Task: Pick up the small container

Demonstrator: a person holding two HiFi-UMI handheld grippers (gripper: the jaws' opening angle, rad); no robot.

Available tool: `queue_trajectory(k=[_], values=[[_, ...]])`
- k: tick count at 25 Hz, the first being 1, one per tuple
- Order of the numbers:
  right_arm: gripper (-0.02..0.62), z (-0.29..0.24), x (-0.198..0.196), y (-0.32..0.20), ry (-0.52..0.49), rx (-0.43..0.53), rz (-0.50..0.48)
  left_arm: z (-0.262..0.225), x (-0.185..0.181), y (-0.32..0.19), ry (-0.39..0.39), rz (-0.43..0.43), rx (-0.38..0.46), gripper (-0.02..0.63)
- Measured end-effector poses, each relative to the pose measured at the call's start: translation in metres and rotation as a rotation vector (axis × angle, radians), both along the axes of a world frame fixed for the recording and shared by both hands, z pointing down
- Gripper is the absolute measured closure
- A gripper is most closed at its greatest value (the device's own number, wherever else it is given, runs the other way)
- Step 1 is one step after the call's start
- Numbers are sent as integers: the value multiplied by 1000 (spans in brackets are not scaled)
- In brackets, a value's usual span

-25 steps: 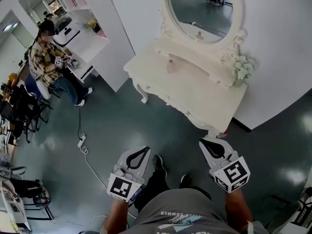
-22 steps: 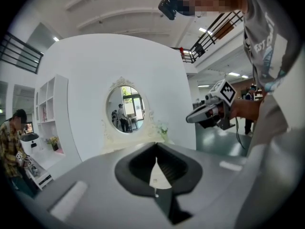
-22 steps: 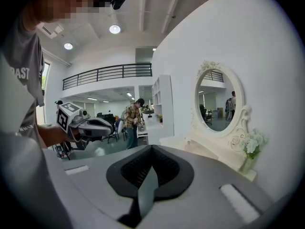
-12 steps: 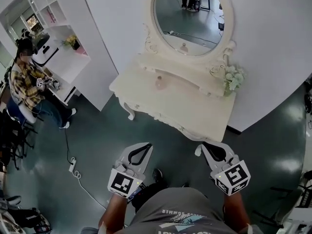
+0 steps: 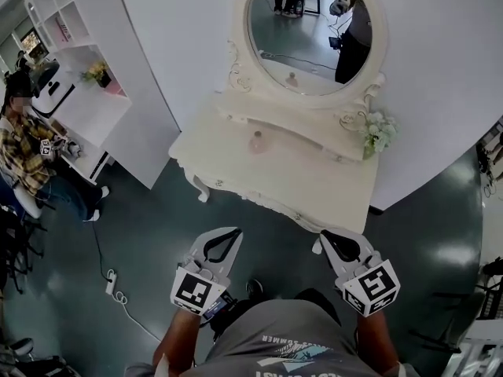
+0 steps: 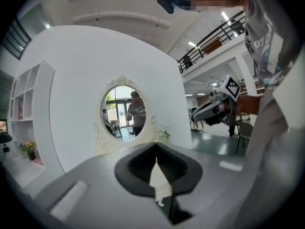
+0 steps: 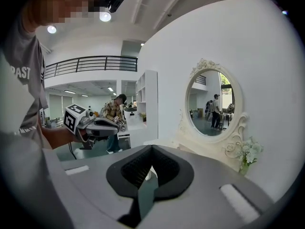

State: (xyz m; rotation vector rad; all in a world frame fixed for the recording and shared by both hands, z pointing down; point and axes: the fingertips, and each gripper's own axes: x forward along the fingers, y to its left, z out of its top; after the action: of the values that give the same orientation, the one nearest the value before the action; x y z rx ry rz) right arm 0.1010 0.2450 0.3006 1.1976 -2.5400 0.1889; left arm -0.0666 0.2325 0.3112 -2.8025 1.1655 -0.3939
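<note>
Cream counter (image 5: 314,181) carries the small container (image 5: 257,141); left gripper (image 5: 234,232) and right gripper (image 5: 326,236) are closed, empty, well apart from it.

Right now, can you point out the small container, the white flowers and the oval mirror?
small container (image 5: 257,141): head view, on its pinkish body.
white flowers (image 5: 378,129): head view, on the blossoms.
oval mirror (image 5: 302,34): head view, on the glass.

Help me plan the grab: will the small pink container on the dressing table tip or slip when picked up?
The small container is little beside the dressing table, so probably light and easily knocked over. Its pale pink, glassy look hints at a smooth, maybe breakable surface; too distant to be sure.
</note>
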Motion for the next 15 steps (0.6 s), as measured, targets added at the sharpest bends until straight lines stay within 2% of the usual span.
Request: queue_trajectory(k=[4,9,12,15], values=[[594,4,-11,-12,30,-26,-4,13,-9,-17,18,6,-33,603],[594,21,-1,-58,33,-62,-15,28,9,-50,15,24,-62,603],[594,29,-20,-87,22,-75,-77,26,0,-69,22,-23,-64,603],[594,19,-39,-117,7,-43,-154,28,-14,-85,29,-100,-98,603]])
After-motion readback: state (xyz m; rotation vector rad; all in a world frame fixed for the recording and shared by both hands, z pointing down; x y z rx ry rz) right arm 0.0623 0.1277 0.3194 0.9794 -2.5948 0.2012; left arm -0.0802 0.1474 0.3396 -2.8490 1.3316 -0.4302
